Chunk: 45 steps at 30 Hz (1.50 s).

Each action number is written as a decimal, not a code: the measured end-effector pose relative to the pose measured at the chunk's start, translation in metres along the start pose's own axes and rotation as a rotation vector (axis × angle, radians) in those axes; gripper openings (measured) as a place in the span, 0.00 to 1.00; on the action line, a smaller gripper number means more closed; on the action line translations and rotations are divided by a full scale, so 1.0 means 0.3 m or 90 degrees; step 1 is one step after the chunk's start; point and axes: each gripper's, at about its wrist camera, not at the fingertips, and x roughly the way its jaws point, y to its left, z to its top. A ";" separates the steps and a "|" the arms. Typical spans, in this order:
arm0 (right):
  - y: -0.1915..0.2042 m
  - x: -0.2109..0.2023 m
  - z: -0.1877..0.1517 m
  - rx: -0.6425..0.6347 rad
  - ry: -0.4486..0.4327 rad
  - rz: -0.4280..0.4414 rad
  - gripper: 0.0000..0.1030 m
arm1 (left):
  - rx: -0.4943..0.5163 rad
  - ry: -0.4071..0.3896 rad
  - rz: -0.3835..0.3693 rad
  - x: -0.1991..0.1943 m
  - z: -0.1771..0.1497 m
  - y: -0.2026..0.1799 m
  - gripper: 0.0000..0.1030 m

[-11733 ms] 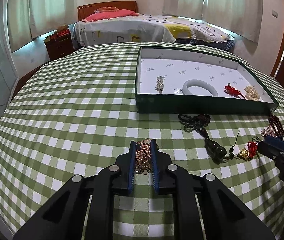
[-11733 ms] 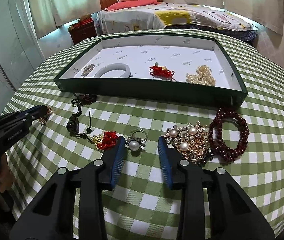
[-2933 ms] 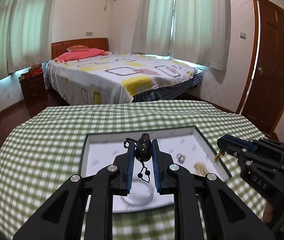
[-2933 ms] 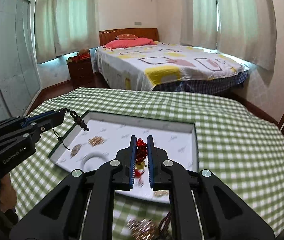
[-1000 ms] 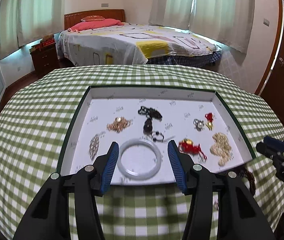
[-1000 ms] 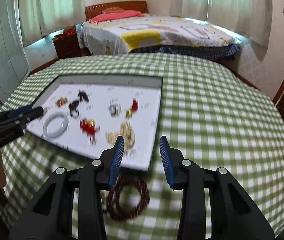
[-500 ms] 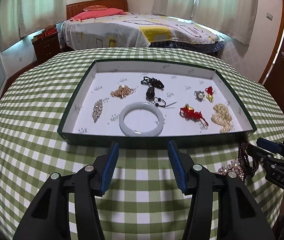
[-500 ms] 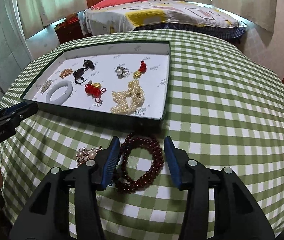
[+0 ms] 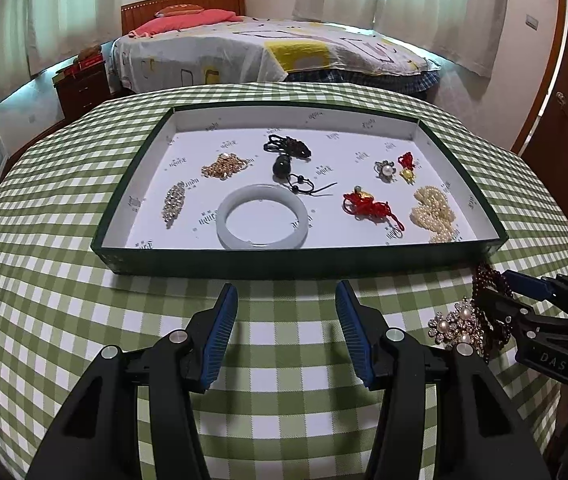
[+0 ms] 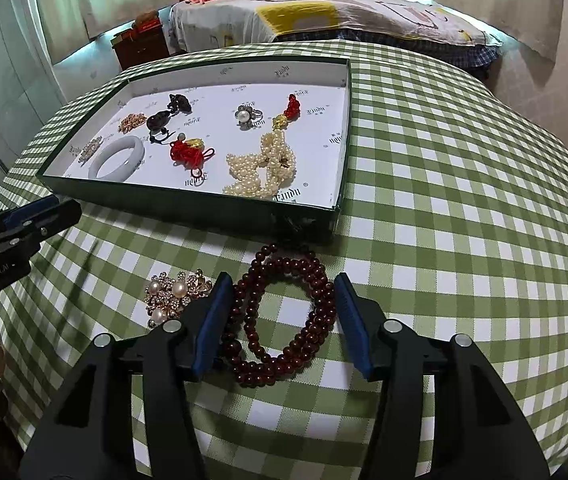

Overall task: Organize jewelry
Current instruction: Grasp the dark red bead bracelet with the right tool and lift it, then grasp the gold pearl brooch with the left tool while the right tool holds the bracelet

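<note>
Right gripper [image 10: 279,320], jaws just widened, straddles the dark-red bead bracelet [image 10: 284,320] unclamped; left gripper [image 9: 286,332] open, empty. Next: close, carry to tray [image 10: 187,210] at 12 o'clock

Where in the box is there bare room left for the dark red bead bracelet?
In the box, the far strip along the back wall, and the near-left corner beside the white bangle. The right side is crowded by the pearl strand and red knot charm.

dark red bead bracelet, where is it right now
The dark red bead bracelet lies on the checked tablecloth just outside the tray's near wall, between the right gripper's open jaws, with the pearl brooch at its left.
</note>
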 end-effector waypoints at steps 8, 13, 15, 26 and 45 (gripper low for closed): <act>0.006 -0.008 -0.015 -0.024 0.003 -0.004 0.19 | 0.011 0.006 -0.005 0.003 -0.010 -0.024 0.49; 0.008 -0.016 -0.019 -0.036 0.000 -0.008 0.11 | 0.019 0.010 -0.007 0.008 -0.013 -0.037 0.49; 0.008 -0.025 -0.020 -0.039 -0.003 -0.010 0.11 | 0.022 0.013 -0.009 0.009 -0.015 -0.043 0.49; -0.062 -0.097 -0.017 -0.031 -0.027 -0.024 0.11 | 0.049 0.023 -0.041 0.002 -0.022 -0.129 0.49; -0.231 -0.158 -0.088 0.004 -0.041 -0.012 0.11 | 0.088 0.045 -0.071 0.013 -0.065 -0.368 0.49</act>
